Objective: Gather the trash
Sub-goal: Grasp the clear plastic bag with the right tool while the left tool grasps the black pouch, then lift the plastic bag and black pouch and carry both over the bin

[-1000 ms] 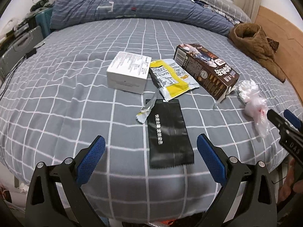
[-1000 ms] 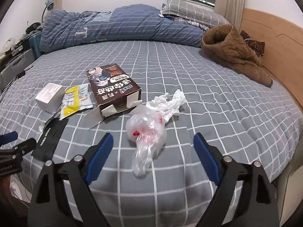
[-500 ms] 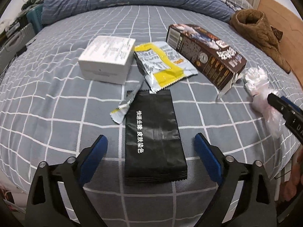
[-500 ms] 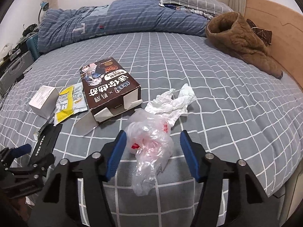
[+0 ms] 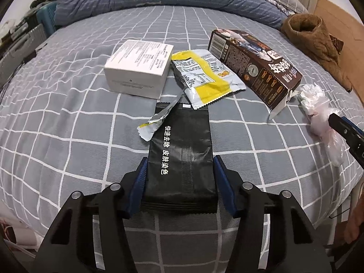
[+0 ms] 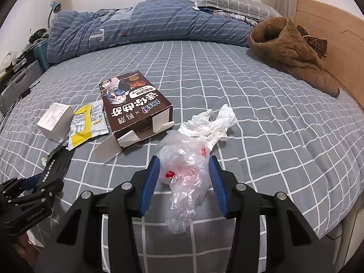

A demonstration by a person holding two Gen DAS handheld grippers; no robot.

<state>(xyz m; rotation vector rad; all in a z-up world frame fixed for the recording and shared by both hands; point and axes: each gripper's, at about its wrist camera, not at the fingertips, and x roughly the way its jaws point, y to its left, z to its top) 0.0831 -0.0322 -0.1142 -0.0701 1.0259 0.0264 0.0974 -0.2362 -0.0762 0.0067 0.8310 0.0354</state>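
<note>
Trash lies on a grey checked bed. My left gripper point(image 5: 179, 173) has its blue pads on both sides of a flat black packet point(image 5: 180, 157), touching its edges. My right gripper point(image 6: 183, 175) has its pads on both sides of a crumpled clear plastic bag point(image 6: 184, 173). Beyond lie a yellow-and-silver snack wrapper point(image 5: 204, 77), a torn wrapper strip point(image 5: 157, 120), a white box point(image 5: 138, 68), an open brown carton point(image 5: 257, 66) and a crumpled white tissue point(image 6: 211, 122).
A blue duvet point(image 6: 145, 25) and a pillow point(image 6: 229, 0) are heaped at the far side. A brown fleece garment point(image 6: 289, 50) lies by the wooden headboard point(image 6: 341, 52). A suitcase point(image 6: 16, 84) stands at the left. The bed's near edge is just under both grippers.
Both grippers have moved forward and narrowed. The left jaws now flank the black packet; the right jaws now flank the plastic bag.
</note>
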